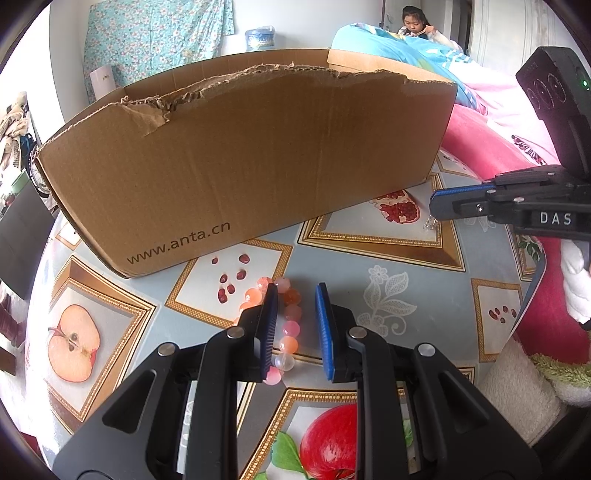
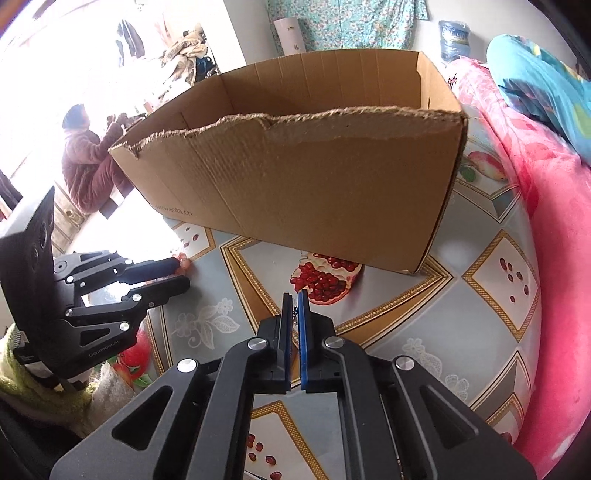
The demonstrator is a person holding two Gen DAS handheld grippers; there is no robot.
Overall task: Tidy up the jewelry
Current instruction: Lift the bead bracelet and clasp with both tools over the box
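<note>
A bracelet of pink and orange beads (image 1: 289, 325) lies on the fruit-patterned tablecloth (image 1: 391, 306). My left gripper (image 1: 295, 291) is open, its blue pads straddling the bracelet's right side. My right gripper (image 2: 294, 295) is shut on a thin silver chain (image 2: 295, 314) that hangs between its pads; in the left wrist view the chain (image 1: 430, 222) dangles below the right gripper (image 1: 432, 206). An open cardboard box (image 1: 240, 162) with a torn front edge stands just behind both grippers; it also shows in the right wrist view (image 2: 314, 184).
A pink blanket (image 2: 546, 229) borders the table on the right. A person in a brown coat (image 2: 88, 162) sits far left and a child (image 1: 415, 22) sits behind the box. A white towel (image 1: 517, 391) lies at the table's near right edge.
</note>
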